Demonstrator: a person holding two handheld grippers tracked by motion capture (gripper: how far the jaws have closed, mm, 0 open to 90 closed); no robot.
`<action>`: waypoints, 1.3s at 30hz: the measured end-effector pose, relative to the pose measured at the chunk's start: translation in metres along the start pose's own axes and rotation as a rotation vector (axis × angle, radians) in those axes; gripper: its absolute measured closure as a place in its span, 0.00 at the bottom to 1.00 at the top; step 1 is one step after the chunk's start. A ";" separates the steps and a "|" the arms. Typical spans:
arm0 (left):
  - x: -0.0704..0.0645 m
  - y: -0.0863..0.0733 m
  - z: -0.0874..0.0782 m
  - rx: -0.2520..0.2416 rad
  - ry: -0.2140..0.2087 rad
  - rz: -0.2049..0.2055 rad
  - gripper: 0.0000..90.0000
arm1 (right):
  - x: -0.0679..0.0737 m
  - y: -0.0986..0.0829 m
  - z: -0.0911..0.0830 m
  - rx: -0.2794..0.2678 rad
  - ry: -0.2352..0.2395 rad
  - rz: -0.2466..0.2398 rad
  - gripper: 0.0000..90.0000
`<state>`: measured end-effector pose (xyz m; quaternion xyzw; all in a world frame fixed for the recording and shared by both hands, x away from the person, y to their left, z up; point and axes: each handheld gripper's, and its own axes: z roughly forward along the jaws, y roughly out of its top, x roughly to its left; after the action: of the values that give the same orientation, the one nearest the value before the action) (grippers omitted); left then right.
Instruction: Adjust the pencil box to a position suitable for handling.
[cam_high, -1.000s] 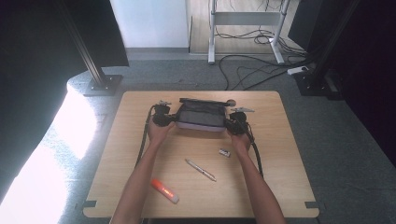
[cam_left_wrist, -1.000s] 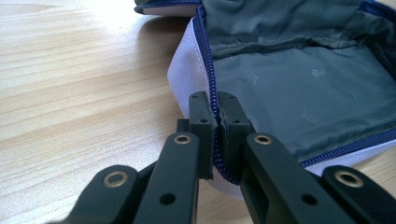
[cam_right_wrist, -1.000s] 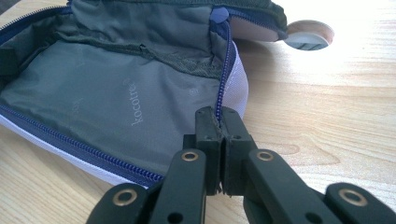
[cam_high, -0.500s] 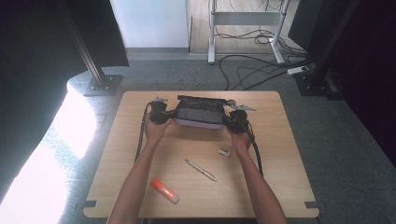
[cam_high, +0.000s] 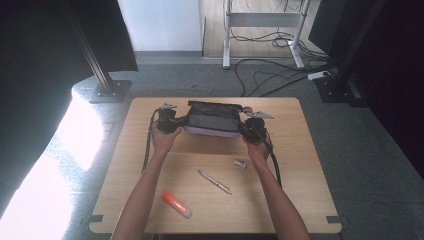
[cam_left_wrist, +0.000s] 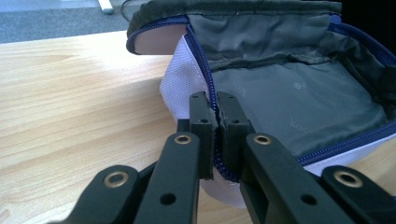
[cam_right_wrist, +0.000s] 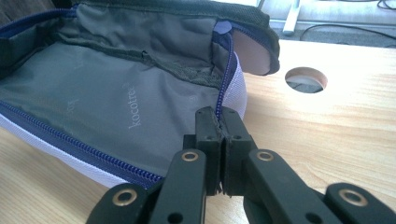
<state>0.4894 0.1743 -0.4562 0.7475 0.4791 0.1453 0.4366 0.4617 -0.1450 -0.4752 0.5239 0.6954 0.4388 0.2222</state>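
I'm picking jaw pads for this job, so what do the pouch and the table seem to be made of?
The pouch looks like woven fabric: a pale lilac, fine-weave shell outside and a matte grey, creased lining inside, probably nylon or polyester. Its zip is blue, with fine teeth, likely plastic coil. The table shows light wood grain with a smooth, faintly glossy finish; whether it is plywood or laminate is unclear.

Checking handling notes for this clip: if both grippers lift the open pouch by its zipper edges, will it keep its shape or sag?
The pouch will probably sag: its grey lining is wrinkled and its far wall folds inward. It looks light, as nothing shows inside it. The left gripper and right gripper each pinch only the thin zipper edge, so that edge could slip out under a hard pull.
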 end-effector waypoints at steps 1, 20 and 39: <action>0.000 0.000 -0.001 0.000 -0.001 0.003 0.96 | 0.001 0.001 -0.001 -0.003 -0.001 -0.003 0.97; -0.002 -0.003 -0.028 -0.033 0.013 0.036 0.97 | 0.018 0.005 -0.010 -0.022 0.010 -0.072 0.97; 0.003 -0.027 -0.048 -0.052 0.000 0.033 0.97 | 0.035 0.002 -0.014 -0.025 0.043 -0.113 0.97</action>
<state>0.4451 0.2059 -0.4505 0.7438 0.4628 0.1650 0.4532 0.4393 -0.1177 -0.4607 0.4713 0.7231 0.4453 0.2381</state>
